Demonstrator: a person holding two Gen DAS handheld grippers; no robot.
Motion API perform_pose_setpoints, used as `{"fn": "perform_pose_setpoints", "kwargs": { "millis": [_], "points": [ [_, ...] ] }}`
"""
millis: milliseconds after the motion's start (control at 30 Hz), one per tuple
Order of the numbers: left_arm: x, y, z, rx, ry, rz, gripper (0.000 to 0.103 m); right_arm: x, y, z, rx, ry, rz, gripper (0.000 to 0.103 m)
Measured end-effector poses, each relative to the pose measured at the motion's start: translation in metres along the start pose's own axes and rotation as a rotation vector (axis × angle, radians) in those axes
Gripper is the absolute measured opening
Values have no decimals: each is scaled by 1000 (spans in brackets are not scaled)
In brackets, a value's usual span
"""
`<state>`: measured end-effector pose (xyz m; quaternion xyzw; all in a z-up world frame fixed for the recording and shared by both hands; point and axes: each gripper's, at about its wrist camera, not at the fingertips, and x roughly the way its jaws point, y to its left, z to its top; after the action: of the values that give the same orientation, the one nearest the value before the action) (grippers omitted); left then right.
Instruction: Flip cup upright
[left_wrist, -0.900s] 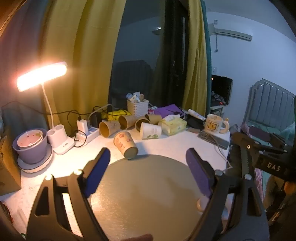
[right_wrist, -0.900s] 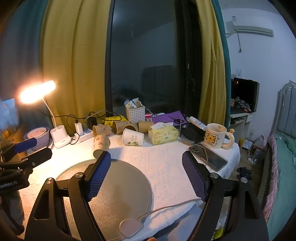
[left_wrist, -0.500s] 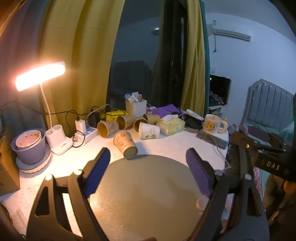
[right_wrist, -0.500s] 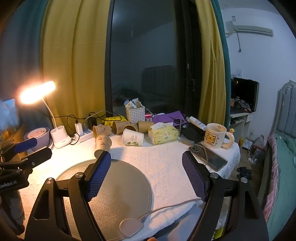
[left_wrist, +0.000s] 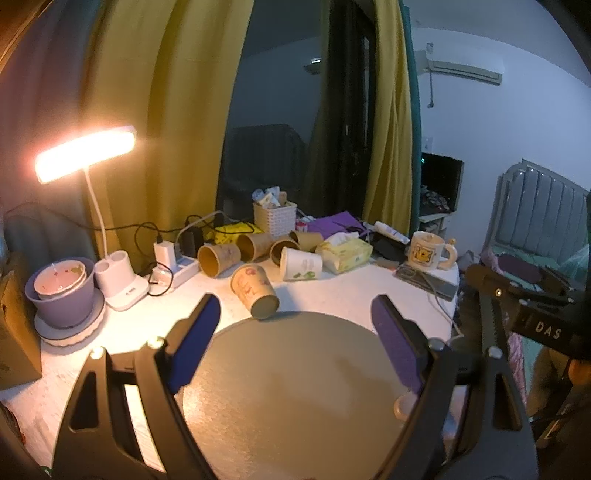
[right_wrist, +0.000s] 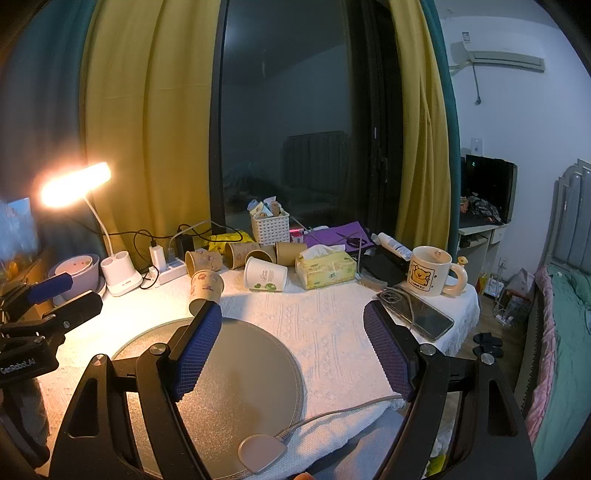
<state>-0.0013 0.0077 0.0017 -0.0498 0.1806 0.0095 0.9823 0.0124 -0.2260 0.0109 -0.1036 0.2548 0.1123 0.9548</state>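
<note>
Lamp (left_wrist: 85, 153) at far left lights the table (left_wrist: 332, 291); everything below is placed relative to the round grey mat (left_wrist: 295, 376). Left of the mat sit a purple bowl (left_wrist: 61, 295) and a white lamp base (left_wrist: 116, 284). At the mat's far edge lies the patterned paper cup (left_wrist: 255, 290), on its side, base toward my left camera and just touching or overlapping the mat rim. I judge it the cup to be stood upright, since it lies apart from the others and nearest both tools. Beyond it, more paper cups (left_wrist: 258, 245) lie tipped in a cluster, then a white cup (left_wrist: 301, 264), a tissue pack (left_wrist: 347, 251) and a yellow mug (left_wrist: 428, 251) to the right. My left gripper (left_wrist: 295, 332) hangs above the mat, fingers spread wide with nothing between them, roughly framing the cup, probably to approach it. My right gripper (right_wrist: 291, 339) hangs over the mat's right edge, fingers likewise apart and empty. The right view alone shows a phone (right_wrist: 413, 314) right of the mat and a cable with a puck (right_wrist: 262, 450) on the mat's near rim; there the cup (right_wrist: 205, 290) is partly hidden behind my finger pad (right_wrist: 195, 350).
</note>
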Motion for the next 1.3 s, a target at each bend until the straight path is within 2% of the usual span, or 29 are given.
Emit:
{"fn": "perform_pose_setpoints", "kwargs": {
  "millis": [300,1300],
  "points": [
    [-4,1,0,-22,-15,-51,85,0,0,0,-1,-1,1,82],
    [0,2,2,-34,-5,-71,85,0,-1,0,0,-3,1,82]
  ]
}}
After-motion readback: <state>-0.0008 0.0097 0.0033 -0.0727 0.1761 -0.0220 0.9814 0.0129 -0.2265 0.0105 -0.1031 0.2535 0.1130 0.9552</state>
